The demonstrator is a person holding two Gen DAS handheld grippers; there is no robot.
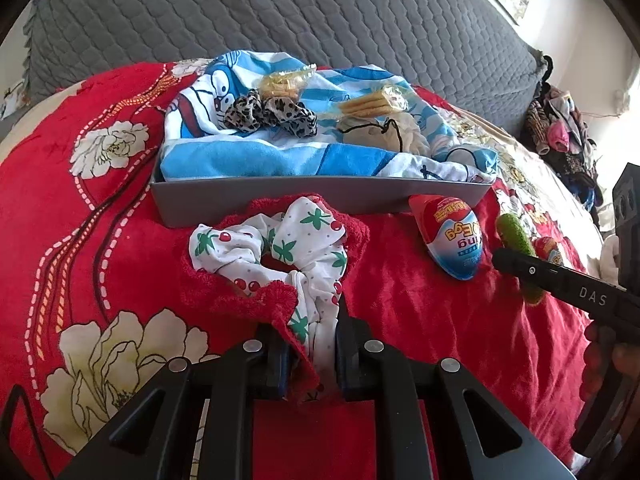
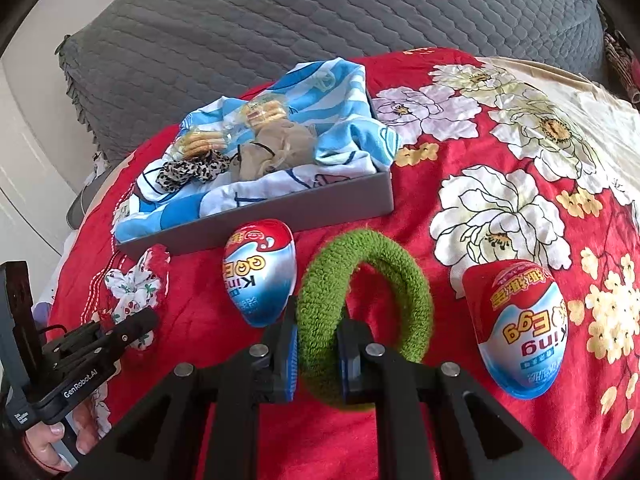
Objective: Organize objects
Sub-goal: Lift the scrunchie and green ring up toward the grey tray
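The left tool (image 1: pixel 312 344) is clamped on the near end of a cherry-print scrunchie (image 1: pixel 272 252), which is tangled with a red fuzzy hair tie (image 1: pixel 240 296); the scrunchie's long axis runs from the jaws toward 11 o'clock across the bed. The right tool (image 2: pixel 318 356) is clamped on a green fuzzy hair tie (image 2: pixel 368 276), pinching its near-left rim so the ring stands up and opens toward 1 o'clock. Both rest over a red floral blanket (image 2: pixel 480 140) spread on a bed, with a grey quilted cover (image 1: pixel 280 12) behind at 12 o'clock and a pile of clothes (image 1: pixel 560 128) at 2 o'clock in the left view. From the right tool, one foil-wrapped egg (image 2: pixel 260 272) lies just beside at 11 o'clock, pointed end toward the tool, and another egg (image 2: pixel 520 328) lies at 3 o'clock. A grey tray (image 2: pixel 320 200) at 11 o'clock holds a blue striped towel (image 2: pixel 340 80), a leopard scrunchie (image 2: pixel 188 172) and wrapped biscuits (image 2: pixel 200 142).
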